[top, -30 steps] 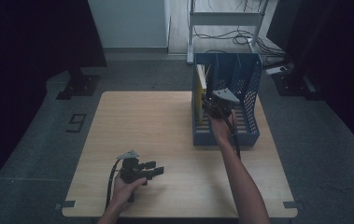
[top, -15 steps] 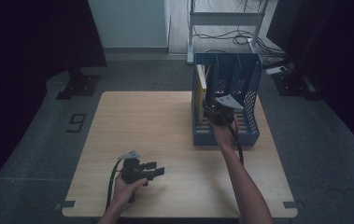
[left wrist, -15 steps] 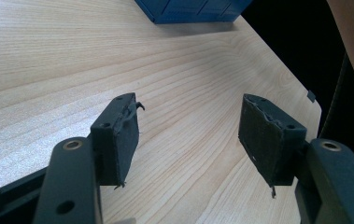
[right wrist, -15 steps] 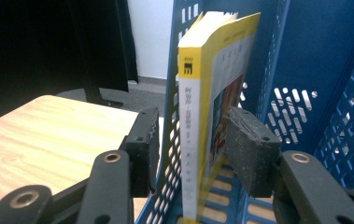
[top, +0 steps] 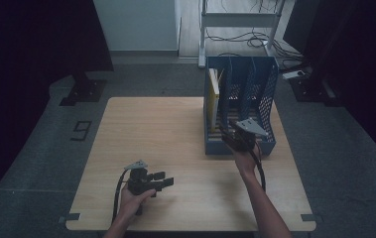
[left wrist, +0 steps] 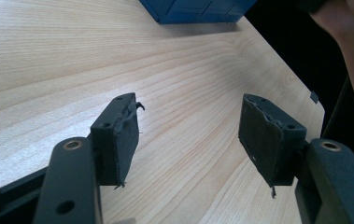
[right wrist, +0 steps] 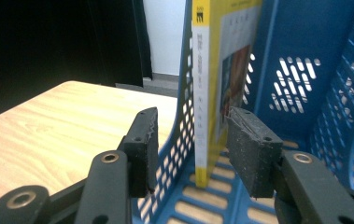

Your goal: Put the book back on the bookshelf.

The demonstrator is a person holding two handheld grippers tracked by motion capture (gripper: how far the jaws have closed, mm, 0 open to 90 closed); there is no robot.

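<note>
A blue mesh file rack (top: 267,87) with three slots stands at the table's far right. In its left slot a yellow book (top: 214,91) stands upright. My right gripper (top: 232,133) hovers at the rack's front edge, its jaws open. In the right gripper view the yellow book (right wrist: 212,70) and the left wall of the rack (right wrist: 296,46) lie just beyond the right gripper (right wrist: 195,149), and neither pad touches them. My left gripper (top: 165,179) rests near the table's front left, open and holding nothing. In the left gripper view only bare wood lies under the left gripper (left wrist: 188,135).
The wooden table (top: 165,129) has bare wood left of the rack. The right forearm (left wrist: 352,56) crosses the top right of the left gripper view. On the floor behind stand a metal shelf frame (top: 240,20) with cables and a dark stand (top: 84,89).
My right gripper has drawn back from inside the rack toward its front edge and sunk a little. The left gripper has not moved.
</note>
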